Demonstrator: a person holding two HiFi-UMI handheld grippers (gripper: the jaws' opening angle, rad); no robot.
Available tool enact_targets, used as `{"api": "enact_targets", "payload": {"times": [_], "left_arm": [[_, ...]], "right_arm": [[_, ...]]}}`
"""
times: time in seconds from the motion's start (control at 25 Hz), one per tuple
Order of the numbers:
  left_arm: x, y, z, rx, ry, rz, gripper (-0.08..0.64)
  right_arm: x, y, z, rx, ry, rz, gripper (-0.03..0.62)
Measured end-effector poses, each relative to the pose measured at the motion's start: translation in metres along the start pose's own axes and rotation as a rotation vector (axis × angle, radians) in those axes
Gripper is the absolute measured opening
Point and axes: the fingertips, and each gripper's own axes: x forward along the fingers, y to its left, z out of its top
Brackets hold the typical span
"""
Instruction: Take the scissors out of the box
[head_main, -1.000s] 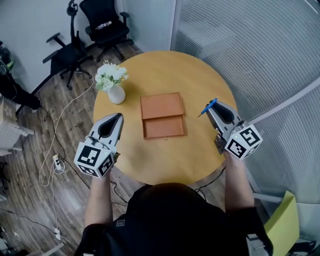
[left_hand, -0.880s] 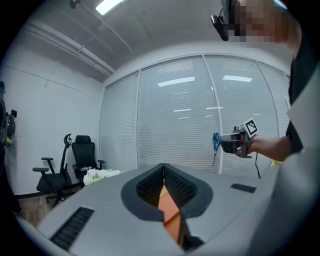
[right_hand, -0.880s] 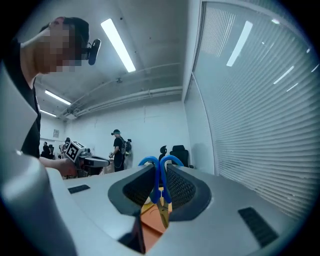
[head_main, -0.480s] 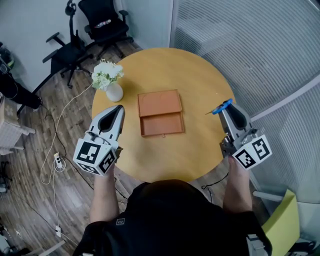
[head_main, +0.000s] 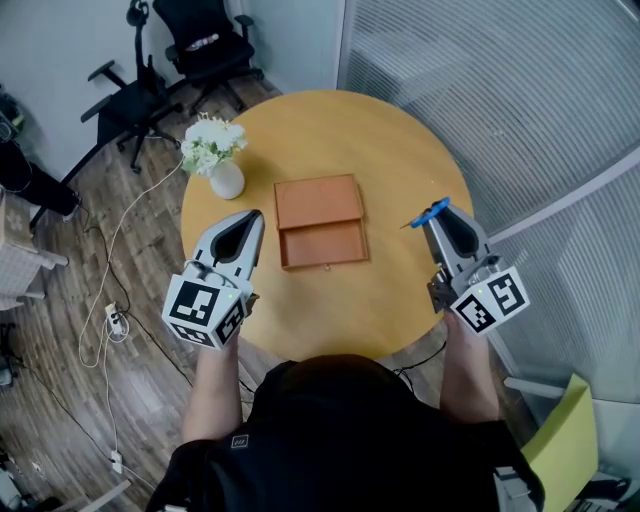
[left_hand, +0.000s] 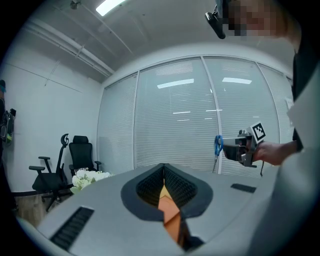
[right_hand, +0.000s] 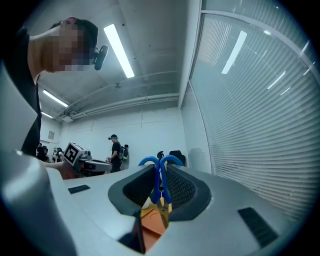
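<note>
The grey left gripper (head_main: 254, 218) w/ its marker cube hovers over the left edge of the round light-wood table (head_main: 400, 150), near a white vase of white flowers (head_main: 226, 181). In the left gripper view its jaws are pressed together, nothing btwn them (left_hand: 163, 172).

At mid-table sits the flat brown wooden box (head_main: 320, 222), its lower tray pulled open toward the person.

Right of the box and well apart from it, the grey right gripper (head_main: 433, 214) is clamped on the blue-handled metal scissors (head_main: 429, 211), held in the air over the table's right side. The right gripper view shows the scissors (right_hand: 161, 182) pinched at the shanks, finger loops sticking out past the jaw tips. From the left gripper view the scissors (left_hand: 218, 147) have their long axis approx upright: loops up, blades pointing down.

Vs 0.5 s ago: the right gripper has come back in from the table rim toward the box, and the left gripper has edged in closer to the box too. Box and vase are as before, and the scissors were already out.

Hard to see: in the head view the blades are hidden under the right gripper, so only the blue handles show. In both gripper views just an orange-brown sliver shows btwn the jaws; can't tell if it's box or table. A far-off person (right_hand: 116, 148) is small and dim.
</note>
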Motion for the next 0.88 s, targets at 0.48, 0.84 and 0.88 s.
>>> {"api": "enact_targets", "payload": {"times": [0.48, 0.84, 0.88], "left_arm": [[-0.005, 0.008, -0.007, -0.008, 0.002, 0.009, 0.014], [-0.01, 0.02, 0.005, 0.015, -0.011, 0.023, 0.014], [-0.01, 0.02, 0.006, 0.015, -0.013, 0.024, 0.014]], "right_arm": [[-0.001, 0.003, 0.005, -0.017, -0.008, -0.005, 0.087], [0.0, 0.006, 0.012, -0.036, -0.013, -0.006, 0.087], [0.0, 0.006, 0.013, -0.036, -0.013, -0.007, 0.087]]}}
